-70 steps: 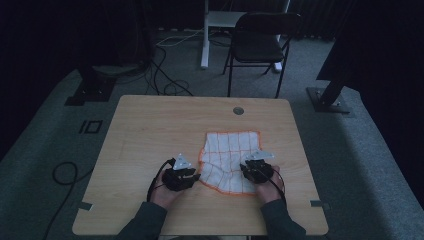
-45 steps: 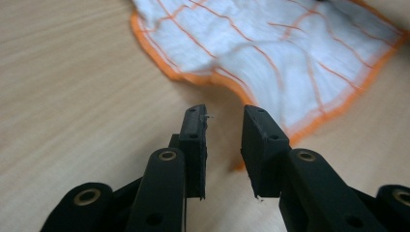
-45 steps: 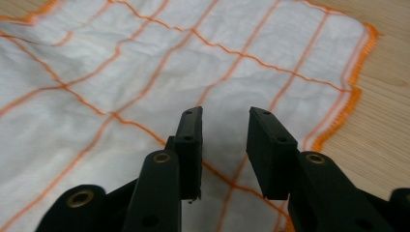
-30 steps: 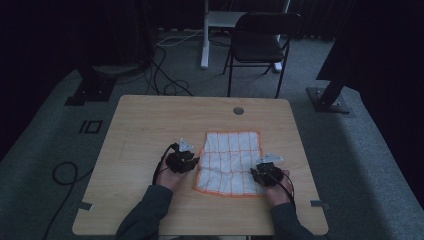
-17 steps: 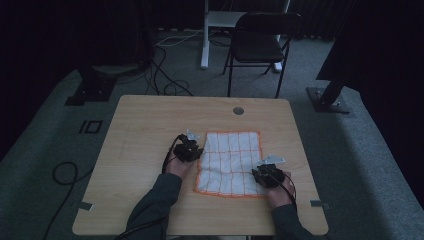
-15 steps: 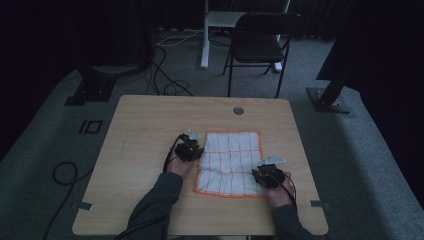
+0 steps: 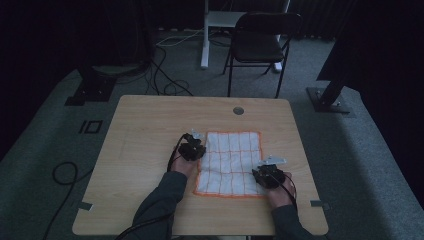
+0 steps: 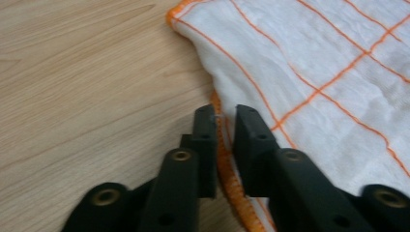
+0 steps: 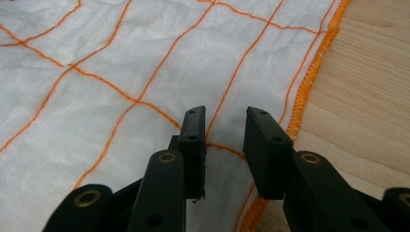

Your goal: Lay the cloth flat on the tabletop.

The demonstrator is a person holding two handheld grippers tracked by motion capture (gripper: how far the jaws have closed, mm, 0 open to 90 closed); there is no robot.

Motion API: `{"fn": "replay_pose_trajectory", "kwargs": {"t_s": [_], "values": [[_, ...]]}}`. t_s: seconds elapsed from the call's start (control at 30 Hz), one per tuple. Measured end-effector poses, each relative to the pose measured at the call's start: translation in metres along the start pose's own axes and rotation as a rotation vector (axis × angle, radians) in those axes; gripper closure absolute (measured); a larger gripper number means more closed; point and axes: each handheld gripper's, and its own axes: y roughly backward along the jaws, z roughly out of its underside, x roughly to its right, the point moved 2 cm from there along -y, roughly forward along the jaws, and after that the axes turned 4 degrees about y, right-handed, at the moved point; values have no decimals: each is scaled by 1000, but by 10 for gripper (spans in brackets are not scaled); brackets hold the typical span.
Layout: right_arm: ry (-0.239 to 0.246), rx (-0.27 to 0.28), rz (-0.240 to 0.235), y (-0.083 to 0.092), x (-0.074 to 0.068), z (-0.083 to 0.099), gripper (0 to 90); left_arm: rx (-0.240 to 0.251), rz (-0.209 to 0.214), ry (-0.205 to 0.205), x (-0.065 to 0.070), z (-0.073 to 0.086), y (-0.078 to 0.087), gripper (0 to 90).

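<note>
On the near right part of the wooden table (image 7: 150,150) lies the cloth (image 7: 231,162), a white one crossed by thin orange lines and hemmed in orange, spread flat with its long sides running away from you. Its far left corner (image 8: 173,13) sits a little beyond your left gripper (image 8: 223,118), and the fabric rumples slightly there.

Your left gripper (image 7: 192,149) sits at the cloth's left edge, in its far half. Its jaws have just been closing, and in the left gripper view they now stand nearly together with the orange hem (image 8: 227,169) pinched between them, so that claw is clenched on the cloth's edge.

Your right gripper (image 7: 268,175) rests over the near right part of the cloth, just inside the right hem (image 9: 309,82). In the right gripper view its jaws (image 9: 223,130) stand apart with a raised fold of white fabric and an orange line between them; I cannot tell whether the pads are pressing on it.

Beyond the table, a dark folding chair (image 7: 265,40) stands on the grey carpet, and black cables (image 7: 165,75) trail across the floor to the left.
</note>
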Motion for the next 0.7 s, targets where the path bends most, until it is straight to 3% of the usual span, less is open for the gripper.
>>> {"fn": "replay_pose_trajectory", "kwargs": {"t_s": [0.13, 0.23, 0.6, 0.7], "values": [[-2, 3, 1, 0, 0, 0, 693, -10, 11, 19, -2, -1, 3, 890], [-5, 5, -2, 0, 0, 1, 692, 23, 12, 28, -2, -2, 10, 891], [-5, 5, -2, 0, 0, 1, 692, 130, -2, 0, -2, 1, 49, 891], [-6, 4, -1, 0, 0, 1, 692, 129, 6, -11, 1, 5, 52, 891]]}}
